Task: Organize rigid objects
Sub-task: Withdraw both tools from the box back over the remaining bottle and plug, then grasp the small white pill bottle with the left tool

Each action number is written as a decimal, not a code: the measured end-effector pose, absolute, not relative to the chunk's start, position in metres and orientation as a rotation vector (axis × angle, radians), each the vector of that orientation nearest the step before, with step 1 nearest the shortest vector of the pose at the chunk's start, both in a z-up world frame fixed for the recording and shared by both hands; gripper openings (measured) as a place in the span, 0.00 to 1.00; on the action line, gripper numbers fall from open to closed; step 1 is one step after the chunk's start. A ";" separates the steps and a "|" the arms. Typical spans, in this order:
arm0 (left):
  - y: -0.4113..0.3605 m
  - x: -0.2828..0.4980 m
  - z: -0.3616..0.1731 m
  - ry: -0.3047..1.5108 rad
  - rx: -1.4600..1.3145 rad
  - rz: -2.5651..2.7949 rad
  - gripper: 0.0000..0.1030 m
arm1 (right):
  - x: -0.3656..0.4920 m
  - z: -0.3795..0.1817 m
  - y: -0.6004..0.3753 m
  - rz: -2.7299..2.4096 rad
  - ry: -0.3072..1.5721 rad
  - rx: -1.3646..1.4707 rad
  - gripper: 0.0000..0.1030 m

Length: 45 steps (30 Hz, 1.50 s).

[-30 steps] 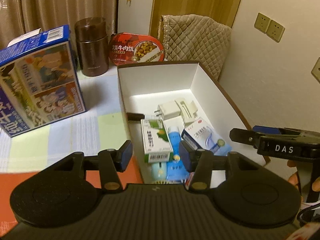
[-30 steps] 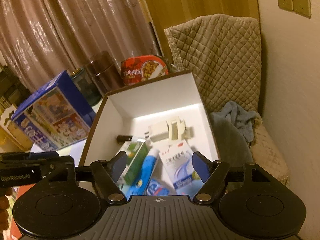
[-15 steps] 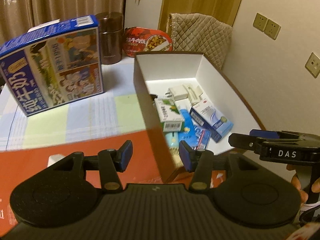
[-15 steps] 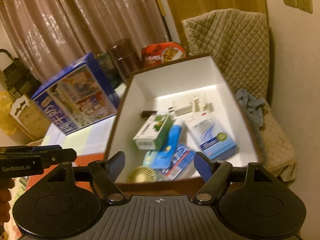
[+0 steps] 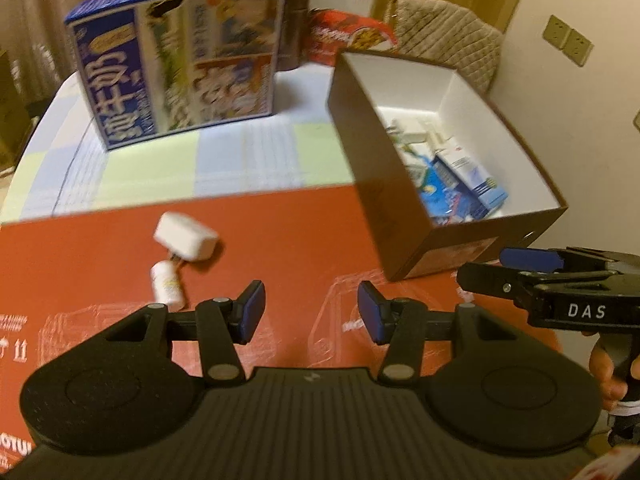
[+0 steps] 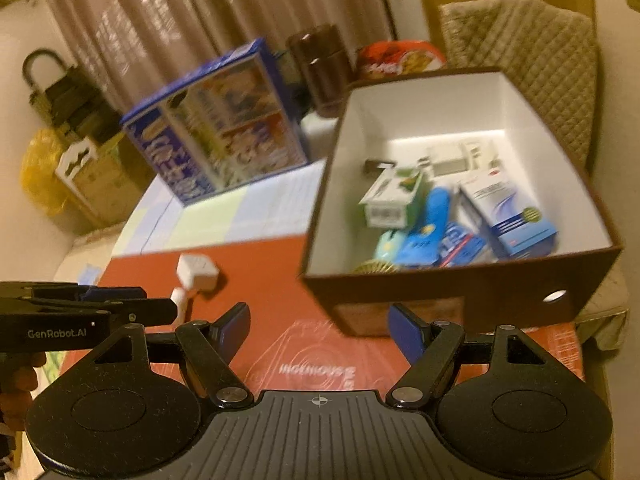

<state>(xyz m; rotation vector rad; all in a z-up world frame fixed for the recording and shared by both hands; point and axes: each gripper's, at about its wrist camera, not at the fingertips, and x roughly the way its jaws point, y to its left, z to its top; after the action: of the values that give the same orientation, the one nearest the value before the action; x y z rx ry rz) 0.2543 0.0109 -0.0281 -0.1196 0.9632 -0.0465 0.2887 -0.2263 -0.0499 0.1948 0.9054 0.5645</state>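
While both grippers hang above the red mat (image 5: 304,232), nothing sits between their jaws. Farthest left on the desk (image 5: 168,160) stands a blue carton (image 5: 180,60), upright on the checked cloth. Just in front of it, on the mat, a white charger (image 5: 186,237) lies touching a small white bottle (image 5: 167,283), both near the left gripper (image 5: 311,312), whose jaws stand wide and empty. To the right sits the brown box (image 6: 472,304), white inside, holding a green-and-white packet (image 6: 390,198), a blue tube (image 6: 430,220) and a blue-and-white carton (image 6: 508,214), crowded together. Behind it stand a dark canister (image 6: 326,68) and a red food tray (image 6: 400,58). The right gripper (image 6: 319,326), jaws also wide, hovers just before the box's near wall.
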 end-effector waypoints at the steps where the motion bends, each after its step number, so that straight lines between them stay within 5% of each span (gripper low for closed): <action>1: 0.015 0.252 -0.030 0.967 -0.121 -0.036 0.45 | 0.288 -0.052 -0.222 0.573 0.911 0.191 0.71; 45: 0.117 0.272 -0.105 1.049 -0.157 0.147 0.44 | 0.321 -0.114 -0.058 0.748 0.958 -0.055 0.67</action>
<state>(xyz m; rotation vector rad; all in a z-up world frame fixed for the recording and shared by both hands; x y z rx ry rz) 0.2718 0.1167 -0.1046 -0.1571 1.0486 0.1474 0.3215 -0.0582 -0.1141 -0.0548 0.9582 0.7481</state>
